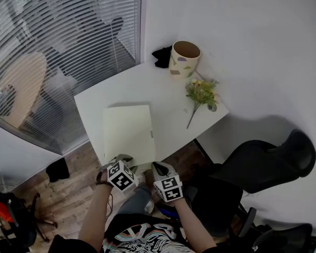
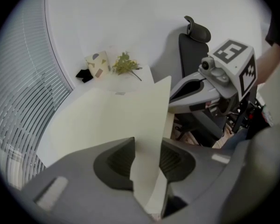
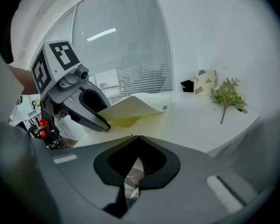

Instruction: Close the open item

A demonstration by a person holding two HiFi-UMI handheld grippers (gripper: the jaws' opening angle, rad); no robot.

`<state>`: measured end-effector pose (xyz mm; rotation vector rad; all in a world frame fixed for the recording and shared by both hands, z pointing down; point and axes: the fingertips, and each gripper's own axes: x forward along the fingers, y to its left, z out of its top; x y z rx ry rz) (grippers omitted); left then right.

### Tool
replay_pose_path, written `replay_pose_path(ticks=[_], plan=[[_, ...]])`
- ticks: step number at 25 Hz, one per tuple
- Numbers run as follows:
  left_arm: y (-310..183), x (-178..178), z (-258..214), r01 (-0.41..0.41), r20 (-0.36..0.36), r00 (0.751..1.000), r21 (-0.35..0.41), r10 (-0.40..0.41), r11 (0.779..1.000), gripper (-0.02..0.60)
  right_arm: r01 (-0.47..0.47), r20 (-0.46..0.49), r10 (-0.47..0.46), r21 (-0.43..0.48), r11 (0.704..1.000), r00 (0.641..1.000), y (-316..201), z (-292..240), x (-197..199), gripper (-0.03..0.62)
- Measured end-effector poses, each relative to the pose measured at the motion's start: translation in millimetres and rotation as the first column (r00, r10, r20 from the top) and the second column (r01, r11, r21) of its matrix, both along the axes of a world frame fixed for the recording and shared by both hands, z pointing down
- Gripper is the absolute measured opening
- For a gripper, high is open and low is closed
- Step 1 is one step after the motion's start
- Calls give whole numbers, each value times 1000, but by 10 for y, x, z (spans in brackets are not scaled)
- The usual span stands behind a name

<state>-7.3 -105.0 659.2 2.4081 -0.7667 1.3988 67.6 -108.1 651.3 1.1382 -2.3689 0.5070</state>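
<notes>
A pale yellow folder lies on the white table, near its front edge. The folder's cover is lifted off the lower sheet and curves upward. My left gripper is at the folder's near edge. The thin cover runs between its jaws, which stand apart without pressing on it. My right gripper is shut with nothing between its tips. It hovers just off the table's front edge, to the right of the left gripper.
At the table's far right corner stand a patterned cup, a black object and a small bunch of flowers. A black office chair stands to the right. Window blinds run along the left side.
</notes>
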Motion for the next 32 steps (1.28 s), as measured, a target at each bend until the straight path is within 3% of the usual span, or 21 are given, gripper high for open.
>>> replay_pose_path(ticks=[20, 32], plan=[[6, 9, 5, -3, -6, 1000, -1, 3, 1000, 179, -3, -18, 3, 1, 1000, 1000, 0, -1, 4, 0], [15, 0, 18, -24, 37, 999, 23, 23, 999, 181, 0, -15, 0, 0, 1000, 1000, 1, -17, -10, 0]])
